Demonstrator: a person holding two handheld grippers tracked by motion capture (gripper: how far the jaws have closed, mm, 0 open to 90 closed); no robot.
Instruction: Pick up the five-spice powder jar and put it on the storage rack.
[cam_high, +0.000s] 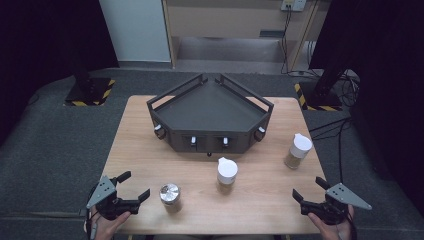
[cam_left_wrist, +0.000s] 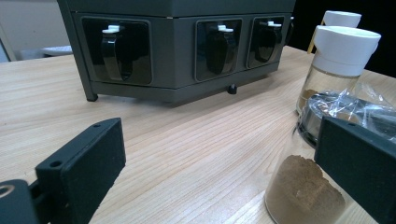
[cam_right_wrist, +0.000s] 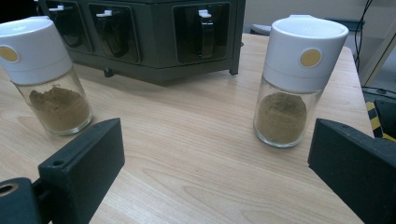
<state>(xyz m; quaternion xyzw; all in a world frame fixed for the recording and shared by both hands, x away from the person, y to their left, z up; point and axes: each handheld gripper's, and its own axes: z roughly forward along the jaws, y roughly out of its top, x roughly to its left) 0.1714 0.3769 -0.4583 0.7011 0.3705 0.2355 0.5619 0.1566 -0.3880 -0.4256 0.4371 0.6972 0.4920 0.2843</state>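
The foil-topped jar (cam_high: 170, 197) stands near the table's (cam_high: 260, 200) front edge at about 7 o'clock, brown powder in its lower part (cam_left_wrist: 303, 191), clear film crinkled over its metal mouth. No label or writing can be read on it. The left gripper (cam_high: 133, 186) sits just at its 9 o'clock, jaws apart and holding nothing. At the jar's 2 o'clock stands a white-capped jar (cam_high: 226, 175) of brown powder; its cap bears a plain yellow dot (cam_right_wrist: 8, 54). A second white-capped jar (cam_high: 298, 151) of olive powder stands at 3 o'clock on the table. The right gripper (cam_high: 310, 189) is at 5 o'clock, jaws apart, empty. The dark rack (cam_high: 210, 116) stands at 12 o'clock.
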